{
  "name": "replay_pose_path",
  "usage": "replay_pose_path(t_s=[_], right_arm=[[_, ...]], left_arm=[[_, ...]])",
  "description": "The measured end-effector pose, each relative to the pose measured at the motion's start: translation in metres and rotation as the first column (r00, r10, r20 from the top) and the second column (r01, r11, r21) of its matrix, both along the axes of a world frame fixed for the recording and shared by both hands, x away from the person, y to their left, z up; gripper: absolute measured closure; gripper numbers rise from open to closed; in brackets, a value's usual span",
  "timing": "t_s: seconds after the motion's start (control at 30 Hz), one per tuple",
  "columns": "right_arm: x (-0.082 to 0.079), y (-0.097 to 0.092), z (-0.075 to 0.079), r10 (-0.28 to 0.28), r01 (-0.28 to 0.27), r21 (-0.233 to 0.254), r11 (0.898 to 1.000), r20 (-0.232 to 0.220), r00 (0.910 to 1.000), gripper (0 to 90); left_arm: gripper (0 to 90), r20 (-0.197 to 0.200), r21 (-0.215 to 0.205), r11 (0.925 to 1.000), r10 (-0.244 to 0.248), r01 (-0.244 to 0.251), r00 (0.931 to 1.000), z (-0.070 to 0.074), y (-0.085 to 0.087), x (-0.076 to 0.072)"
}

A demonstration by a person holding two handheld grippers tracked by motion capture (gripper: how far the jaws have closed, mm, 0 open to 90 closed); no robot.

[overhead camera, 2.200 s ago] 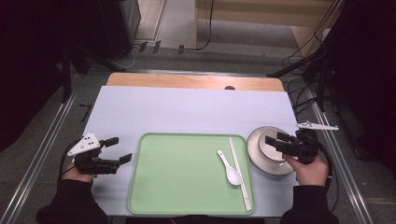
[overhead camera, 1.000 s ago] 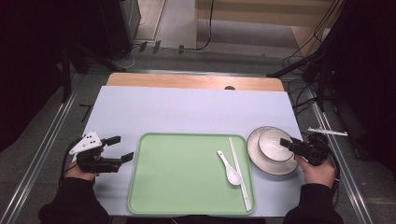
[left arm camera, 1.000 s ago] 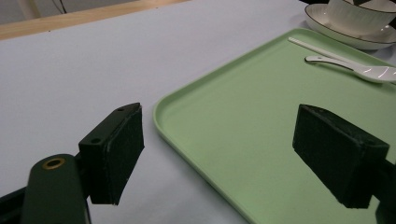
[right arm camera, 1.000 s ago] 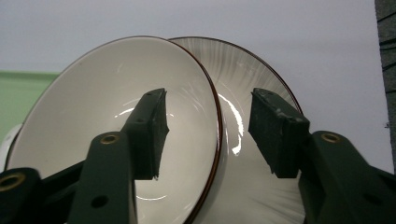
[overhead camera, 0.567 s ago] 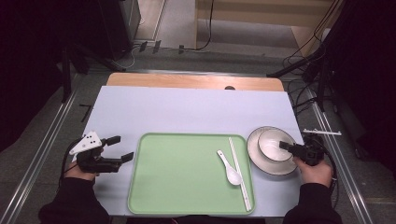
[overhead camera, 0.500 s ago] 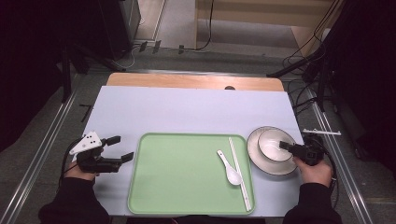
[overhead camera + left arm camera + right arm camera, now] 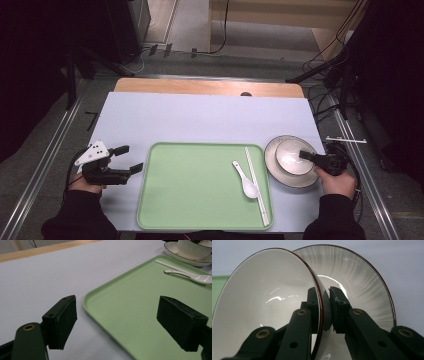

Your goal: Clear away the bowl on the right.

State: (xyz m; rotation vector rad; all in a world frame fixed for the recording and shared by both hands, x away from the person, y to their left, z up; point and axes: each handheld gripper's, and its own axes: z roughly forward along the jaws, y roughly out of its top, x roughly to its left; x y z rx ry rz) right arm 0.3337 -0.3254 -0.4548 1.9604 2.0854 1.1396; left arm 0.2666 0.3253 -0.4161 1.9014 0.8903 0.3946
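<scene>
The right gripper has just been closing, and its jaws now clench the wall of the bowl: in the right gripper view one jaw sits inside the bowl and the other outside, with the dark rim pinched between the pads. The bowl sits on the plate, which lies on the worktop near its right edge, just beside the right rim of the tray. In the right gripper view the plate shows behind the bowl, its ribbed surface catching the light.

On the tray, along its right side, lie a white spoon and a pair of chopsticks, side by side; the chopsticks run from the far rim to the near right corner.

The left gripper is released, its jaws wide apart with nothing between them. It rests low over the worktop just beside the tray's left rim, near the worktop's near left corner. In the left gripper view the tray's rounded corner sits between the two pads, and the spoon, chopsticks and bowl on its plate lie well beyond.
</scene>
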Motion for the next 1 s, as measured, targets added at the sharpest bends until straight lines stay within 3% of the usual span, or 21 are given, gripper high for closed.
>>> replay_pose_path(t_s=[0.33,0.7,1.0], right_arm=[[0.0,0.003,0.005,0.001,-0.001,-0.011,1.0,-0.019,0.9998,81.5],[-0.004,0.008,0.016,0.007,-0.007,0.019,1.0,0.003,1.0,81.6],[-0.01,0.023,0.027,0.051,-0.051,0.027,0.998,0.019,0.9985,81.6]], left_arm=[[16.7,0.0,0.0,1.0,0.002,-0.002,1.0,0.0,0.0,0.0],[16.7,0.0,-0.001,1.0,0.003,-0.003,1.0,0.0,0.0,0.0],[16.7,-0.001,-0.001,1.0,0.002,-0.002,1.0,0.0,0.001,0.0]])
